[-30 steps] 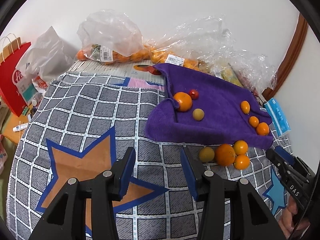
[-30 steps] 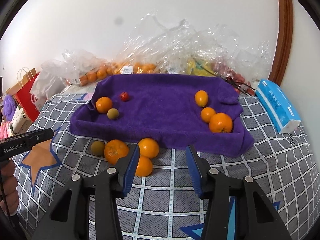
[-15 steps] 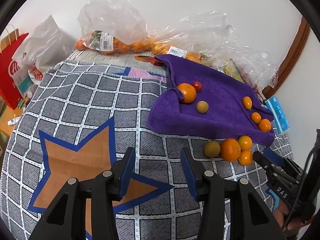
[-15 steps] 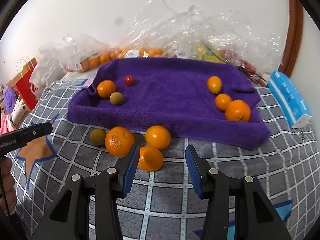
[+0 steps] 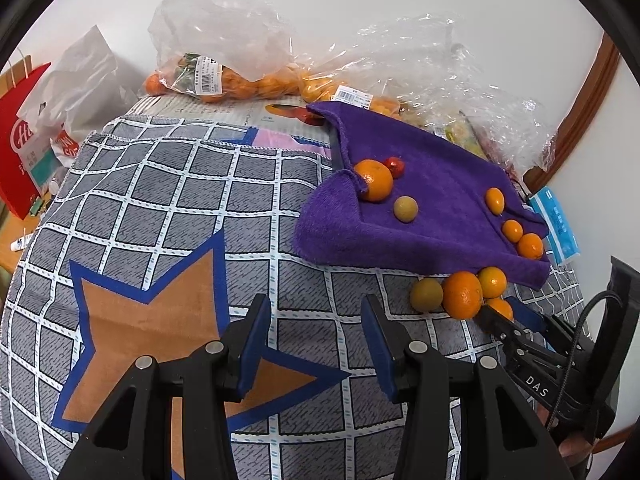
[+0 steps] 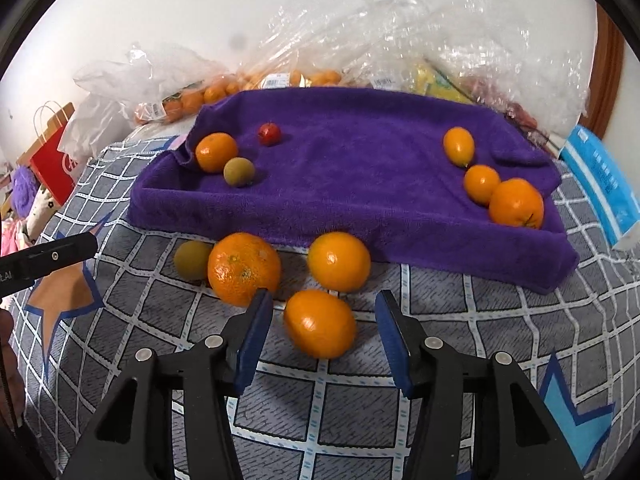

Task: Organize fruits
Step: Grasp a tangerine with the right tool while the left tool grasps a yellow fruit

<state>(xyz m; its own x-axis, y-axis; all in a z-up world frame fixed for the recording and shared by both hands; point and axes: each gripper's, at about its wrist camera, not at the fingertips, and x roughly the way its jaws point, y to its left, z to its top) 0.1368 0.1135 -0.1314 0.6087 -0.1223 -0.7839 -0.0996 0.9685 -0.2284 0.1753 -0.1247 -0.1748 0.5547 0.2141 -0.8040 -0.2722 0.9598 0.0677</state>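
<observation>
A purple towel (image 6: 360,168) lies on a grey checked cloth (image 6: 460,320). On its left are an orange (image 6: 216,151), a small red fruit (image 6: 269,133) and an olive-green fruit (image 6: 239,172); on its right are three orange fruits (image 6: 516,203). In front of the towel lie a large orange (image 6: 244,268), a green fruit (image 6: 192,260) and two smaller oranges (image 6: 339,261). My right gripper (image 6: 322,320) is open with the nearest orange (image 6: 320,323) between its fingers, not touched. My left gripper (image 5: 314,332) is open and empty over the cloth, left of the fruit group (image 5: 462,294).
Clear plastic bags of oranges (image 5: 224,80) and other packets (image 6: 400,40) stand behind the towel against the wall. A blue tissue pack (image 6: 604,184) lies to the right. A red paper bag (image 5: 20,136) stands at the far left.
My right gripper has moved forward and down until the nearest orange sits between its open fingers. The left gripper has shifted slightly; the fruit has not moved.
</observation>
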